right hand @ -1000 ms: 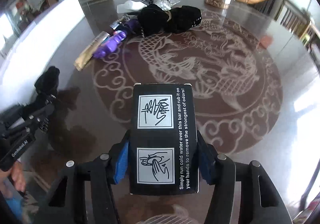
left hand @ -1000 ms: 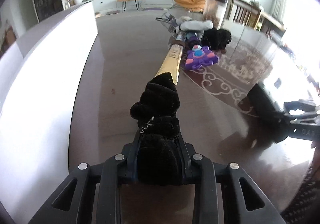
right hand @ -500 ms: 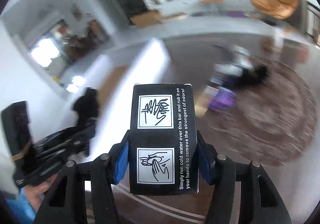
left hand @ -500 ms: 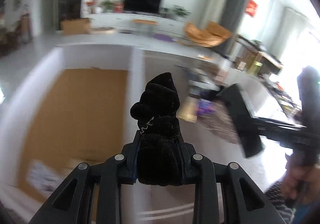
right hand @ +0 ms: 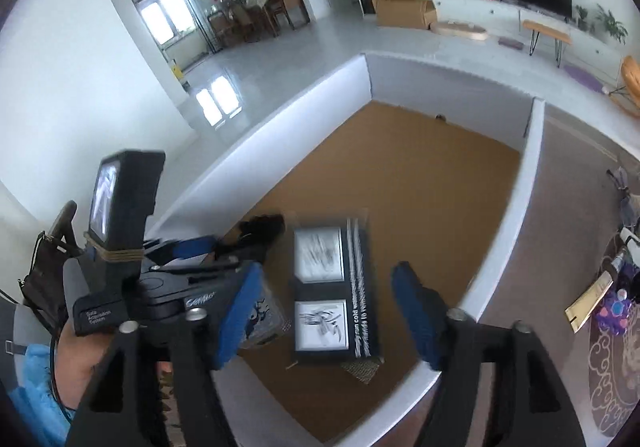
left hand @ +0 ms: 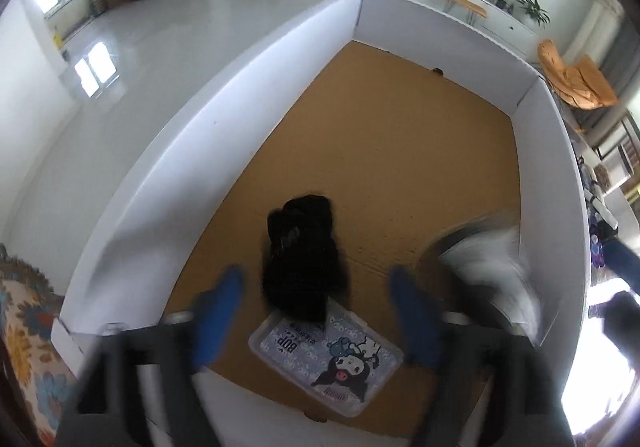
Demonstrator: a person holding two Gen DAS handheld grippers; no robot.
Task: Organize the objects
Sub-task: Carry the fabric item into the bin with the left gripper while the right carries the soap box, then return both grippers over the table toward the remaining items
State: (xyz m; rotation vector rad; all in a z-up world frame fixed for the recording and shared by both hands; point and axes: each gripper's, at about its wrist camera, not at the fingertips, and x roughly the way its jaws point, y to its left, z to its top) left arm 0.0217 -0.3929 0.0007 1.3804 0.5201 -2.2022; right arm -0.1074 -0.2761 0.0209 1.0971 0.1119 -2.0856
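Both grippers hang over a large white-walled cardboard box [left hand: 224, 151] with a brown floor. My left gripper [left hand: 316, 303] is open; the black plush [left hand: 302, 263] is free of its fingers, below them in the box, partly over a clear case with a cartoon print [left hand: 328, 359]. My right gripper [right hand: 326, 311] is open; the black printed box [right hand: 334, 291], blurred, is free between its fingers above the box floor. It shows as a white blur [left hand: 484, 259] in the left wrist view. The left gripper [right hand: 192, 255] shows beside the right one.
The white box wall [right hand: 508, 231] separates the box from the brown table [right hand: 560, 207] on the right. A gold packet [right hand: 588, 301] and a purple toy [right hand: 618, 309] lie on the table. White floor and furniture lie beyond.
Both grippers swung left from the table to over the cardboard box. Both opened; the plush and the black box have left their fingers.
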